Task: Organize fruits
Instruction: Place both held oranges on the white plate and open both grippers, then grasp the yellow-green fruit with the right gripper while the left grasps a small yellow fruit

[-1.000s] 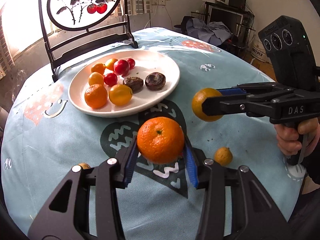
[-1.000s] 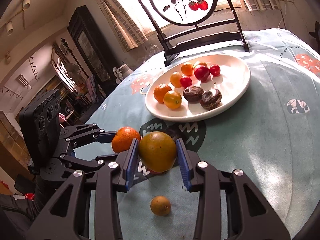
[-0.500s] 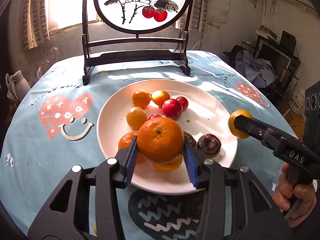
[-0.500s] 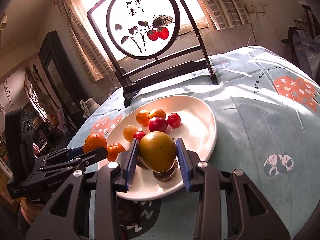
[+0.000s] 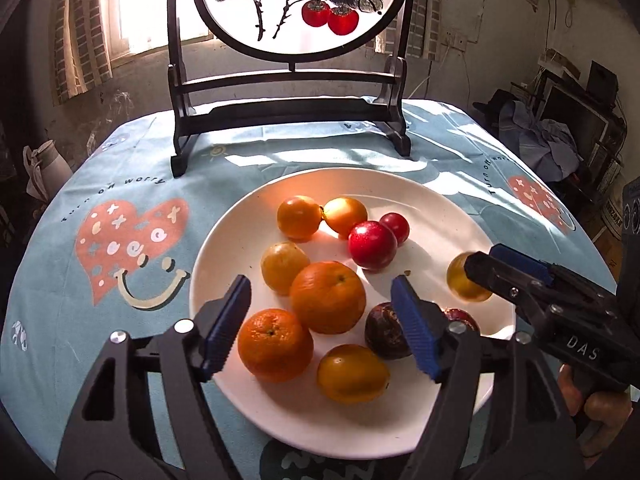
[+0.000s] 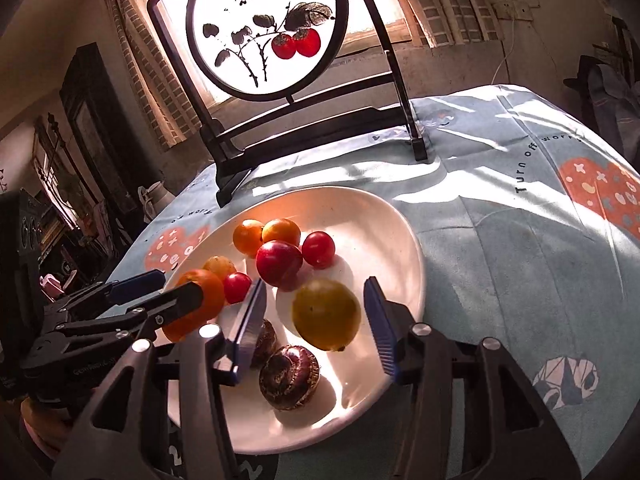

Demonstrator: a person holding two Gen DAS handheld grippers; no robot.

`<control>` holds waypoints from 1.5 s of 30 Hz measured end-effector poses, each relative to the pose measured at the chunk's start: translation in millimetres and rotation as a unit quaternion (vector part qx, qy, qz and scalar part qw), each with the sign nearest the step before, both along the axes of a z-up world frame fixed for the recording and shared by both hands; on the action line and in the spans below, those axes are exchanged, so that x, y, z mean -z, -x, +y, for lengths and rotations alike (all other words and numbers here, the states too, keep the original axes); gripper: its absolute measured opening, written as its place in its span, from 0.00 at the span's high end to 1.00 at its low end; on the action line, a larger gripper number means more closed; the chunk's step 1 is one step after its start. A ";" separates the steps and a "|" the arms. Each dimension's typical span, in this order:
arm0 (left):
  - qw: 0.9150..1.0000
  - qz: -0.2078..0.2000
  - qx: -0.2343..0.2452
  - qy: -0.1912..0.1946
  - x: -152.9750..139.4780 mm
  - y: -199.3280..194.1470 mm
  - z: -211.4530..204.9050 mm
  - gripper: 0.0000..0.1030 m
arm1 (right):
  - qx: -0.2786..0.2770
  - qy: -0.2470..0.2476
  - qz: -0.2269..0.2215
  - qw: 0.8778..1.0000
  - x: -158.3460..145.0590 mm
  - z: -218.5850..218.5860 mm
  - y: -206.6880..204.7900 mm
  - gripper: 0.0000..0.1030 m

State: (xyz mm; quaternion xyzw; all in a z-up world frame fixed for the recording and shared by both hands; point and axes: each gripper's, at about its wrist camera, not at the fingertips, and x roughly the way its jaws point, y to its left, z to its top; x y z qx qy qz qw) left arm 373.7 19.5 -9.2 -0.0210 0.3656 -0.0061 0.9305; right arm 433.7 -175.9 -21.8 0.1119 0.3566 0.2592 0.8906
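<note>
- White plate (image 5: 440,216) at centre frame on the counter (image 5: 56,304), carrying every fruit in view; judged to be the gathering spot.
- Left tongs (image 5: 320,286) spread wide at lower centre, pads clear on both sides of an orange (image 5: 327,297); clamped on nothing.
- Orange down on the plate, touching a second orange (image 5: 275,345) to its lower left; probably set there to keep like with like.
- Right tongs (image 6: 315,284) likewise apart in the right view, a gap showing on each side of a yellow fruit (image 6: 326,314).
- Yellow fruit over the plate's barer right part, just above a dark fruit (image 6: 290,378); resting or dropping, cannot tell.
- Both tongs held low over the plate, likely to stop fruit rolling past the rim.
- Next, by judgement: backing straight out without nudging the pile.
</note>
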 end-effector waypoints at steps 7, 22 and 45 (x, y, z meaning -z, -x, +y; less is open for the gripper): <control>0.998 -0.050 -0.023 0.001 -38.5 58.4 27.8 0.08 | -0.031 -0.008 -0.021 0.999 -24.9 -3.7 38.1 0.40; 0.984 -0.009 -0.177 -0.035 6.7 128.7 111.1 0.07 | -0.150 0.084 0.033 0.985 9.8 25.9 151.2 0.39; 0.985 -0.011 -0.168 0.041 -3.3 142.4 134.0 0.07 | -0.162 0.216 0.048 0.962 20.5 36.4 204.9 0.75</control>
